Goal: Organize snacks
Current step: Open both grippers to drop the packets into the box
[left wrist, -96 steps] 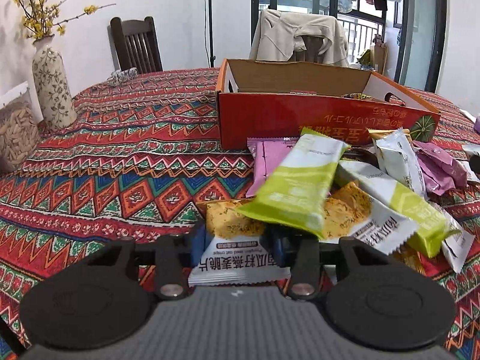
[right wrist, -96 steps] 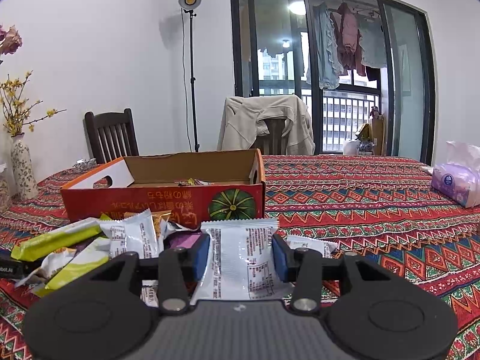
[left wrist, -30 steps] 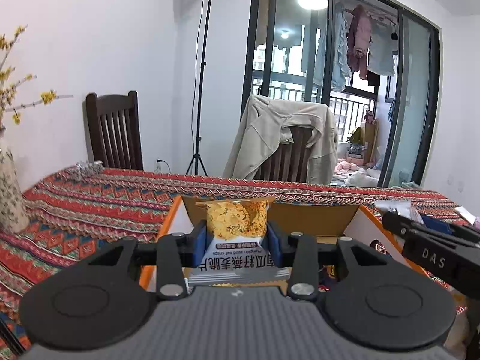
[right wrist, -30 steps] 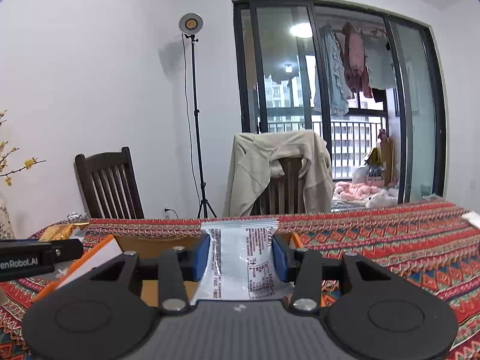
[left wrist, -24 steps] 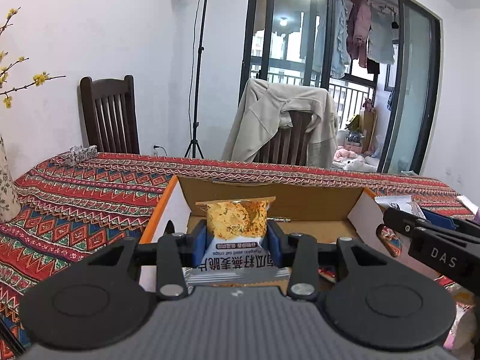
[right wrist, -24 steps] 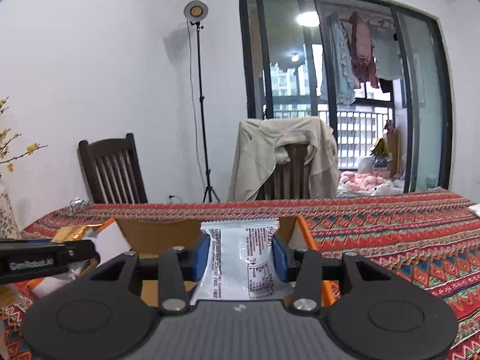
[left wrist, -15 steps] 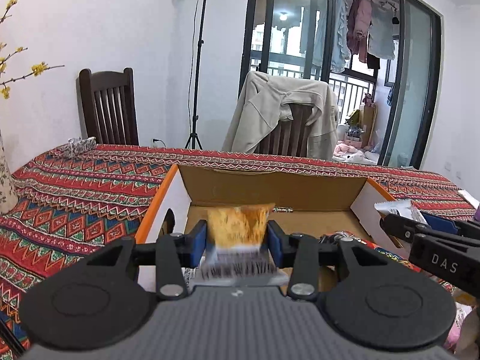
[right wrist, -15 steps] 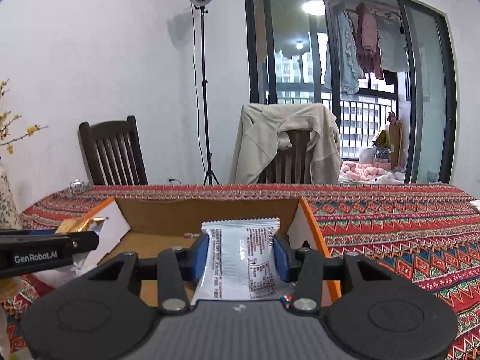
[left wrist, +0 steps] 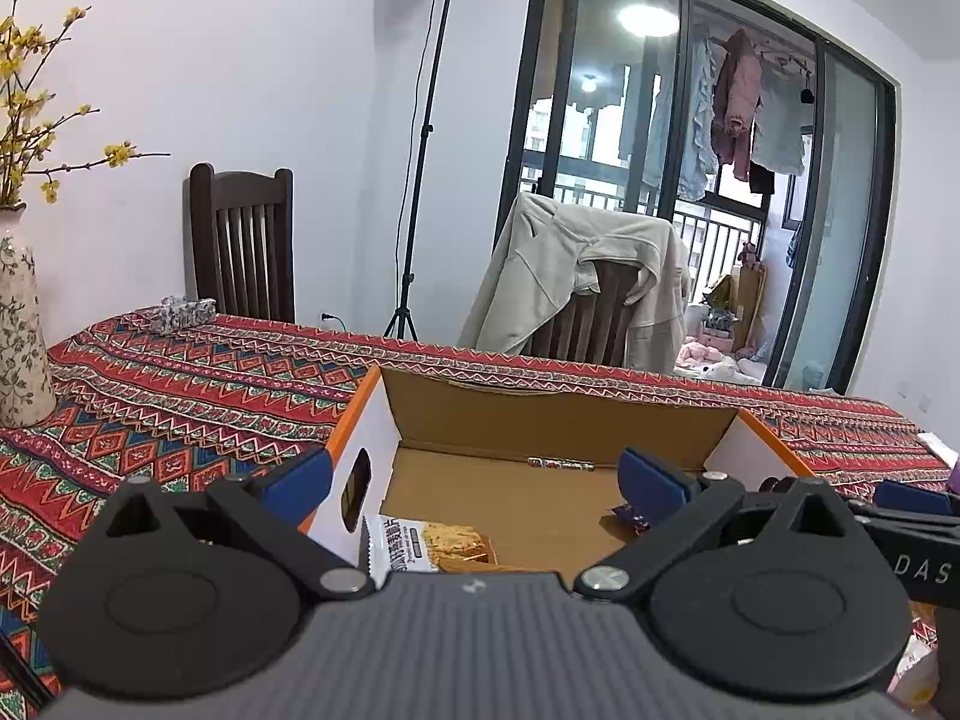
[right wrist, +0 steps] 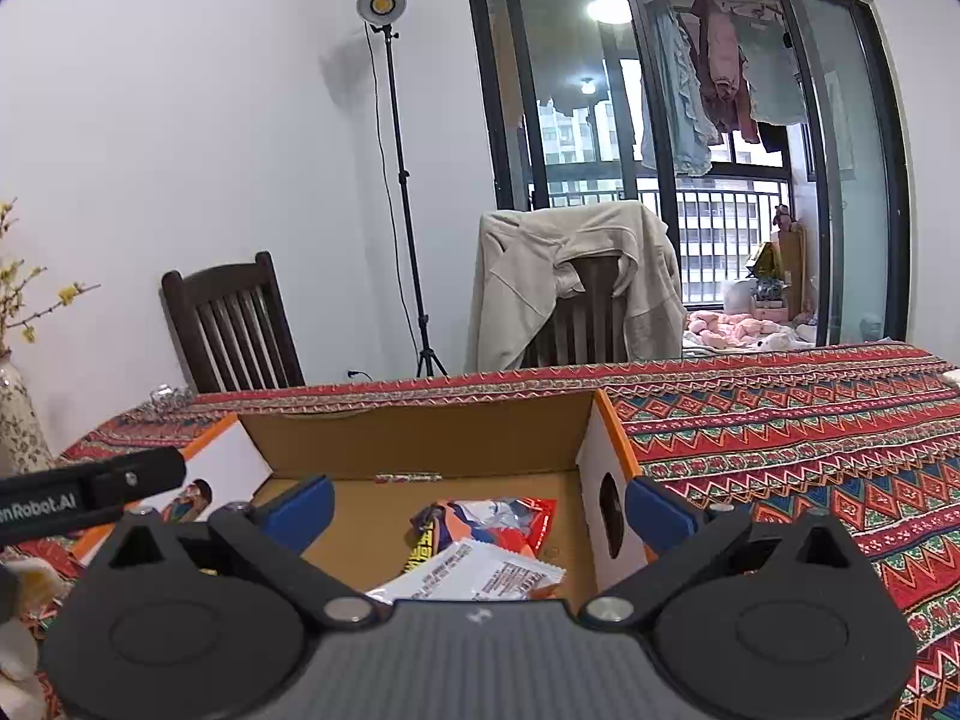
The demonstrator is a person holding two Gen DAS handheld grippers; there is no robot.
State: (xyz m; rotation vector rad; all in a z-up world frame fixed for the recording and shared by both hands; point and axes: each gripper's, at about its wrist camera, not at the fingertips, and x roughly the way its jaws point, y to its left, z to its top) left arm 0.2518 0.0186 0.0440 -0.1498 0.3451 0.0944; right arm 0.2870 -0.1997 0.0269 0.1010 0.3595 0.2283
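Two tongs — left, right — opening, nothing between them, over one box holding snack packets.

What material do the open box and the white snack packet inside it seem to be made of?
The open brown box with orange rim: probably corrugated cardboard, matte brown inside, with folded flaps and a punched handle hole. The white printed snack packet: likely thin plastic film, slightly glossy, with a crimped, serrated end seal.
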